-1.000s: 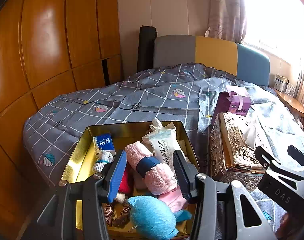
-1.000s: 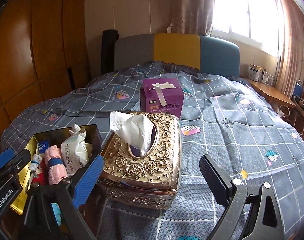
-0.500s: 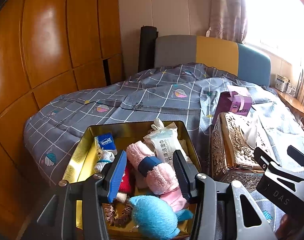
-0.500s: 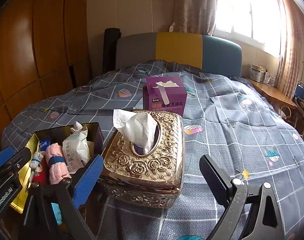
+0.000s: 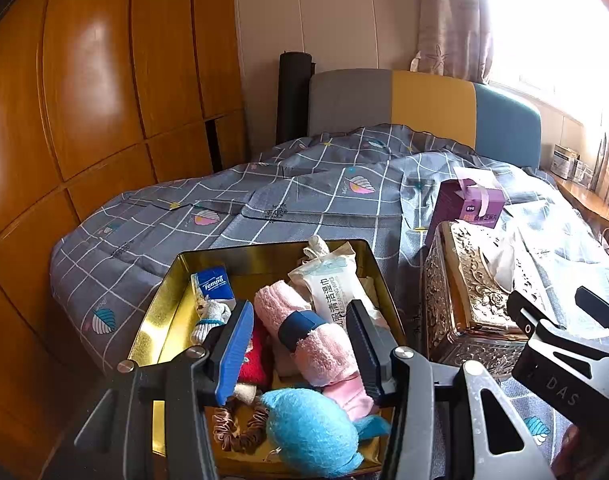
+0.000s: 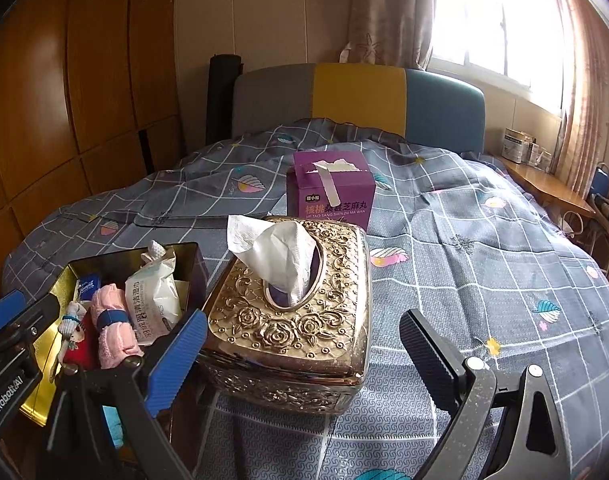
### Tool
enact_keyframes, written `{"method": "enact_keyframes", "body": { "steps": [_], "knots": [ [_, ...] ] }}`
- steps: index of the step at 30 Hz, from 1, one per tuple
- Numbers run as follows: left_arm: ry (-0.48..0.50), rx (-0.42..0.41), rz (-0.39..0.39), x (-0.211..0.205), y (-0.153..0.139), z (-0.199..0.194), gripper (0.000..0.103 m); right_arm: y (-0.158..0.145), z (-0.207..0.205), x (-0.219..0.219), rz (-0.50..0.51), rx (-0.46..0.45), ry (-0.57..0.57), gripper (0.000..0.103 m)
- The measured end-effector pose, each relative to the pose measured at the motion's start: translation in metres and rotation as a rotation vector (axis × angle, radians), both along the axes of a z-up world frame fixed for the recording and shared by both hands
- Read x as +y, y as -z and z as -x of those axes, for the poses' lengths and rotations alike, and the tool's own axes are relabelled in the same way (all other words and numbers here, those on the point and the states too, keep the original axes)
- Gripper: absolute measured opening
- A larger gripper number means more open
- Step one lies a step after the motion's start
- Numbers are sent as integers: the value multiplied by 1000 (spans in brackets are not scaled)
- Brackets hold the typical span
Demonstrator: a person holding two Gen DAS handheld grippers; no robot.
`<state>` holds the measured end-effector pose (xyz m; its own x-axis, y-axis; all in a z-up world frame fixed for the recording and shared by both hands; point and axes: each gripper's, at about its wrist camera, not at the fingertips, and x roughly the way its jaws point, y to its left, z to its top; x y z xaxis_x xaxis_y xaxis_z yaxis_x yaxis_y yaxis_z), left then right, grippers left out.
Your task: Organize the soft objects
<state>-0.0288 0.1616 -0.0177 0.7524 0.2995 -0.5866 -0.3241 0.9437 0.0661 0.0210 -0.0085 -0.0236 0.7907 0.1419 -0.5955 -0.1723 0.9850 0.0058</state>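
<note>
An open gold tin [image 5: 264, 246] sits on the bed and holds soft things. Among them are a pink rolled towel [image 5: 280, 304] with a blue band, a wet-wipes pack [image 5: 332, 292], a Tempo tissue pack [image 5: 214, 286], a fluffy blue ball [image 5: 308, 428] and a brown scrunchie [image 5: 240, 428]. My left gripper [image 5: 300, 344] hovers open over the tin's near end, with the towel showing between its fingers but not pinched. My right gripper [image 6: 302, 360] stands wide open just in front of the ornate gold tissue box [image 6: 304, 320], with nothing held.
A purple carton [image 6: 330, 196] stands behind the tissue box on the grey checked quilt [image 6: 484, 248]. Wooden wardrobe doors [image 5: 84, 120] line the left side. A wooden shelf [image 6: 544, 178] runs under the window at right. The headboard [image 6: 356, 96] closes the far end.
</note>
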Motion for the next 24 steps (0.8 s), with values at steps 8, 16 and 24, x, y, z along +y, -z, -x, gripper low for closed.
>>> {"method": "enact_keyframes", "body": {
  "steps": [8, 16, 24],
  "knots": [
    [1, 2, 4, 2, -1, 1, 49, 0, 0, 1, 2, 1, -1, 98],
    [8, -30, 12, 6, -1, 3, 48, 0, 1, 0, 4, -2, -5, 98],
    [19, -46, 25, 11, -4, 4, 46, -1, 1, -2, 0, -8, -5, 98]
  ]
}}
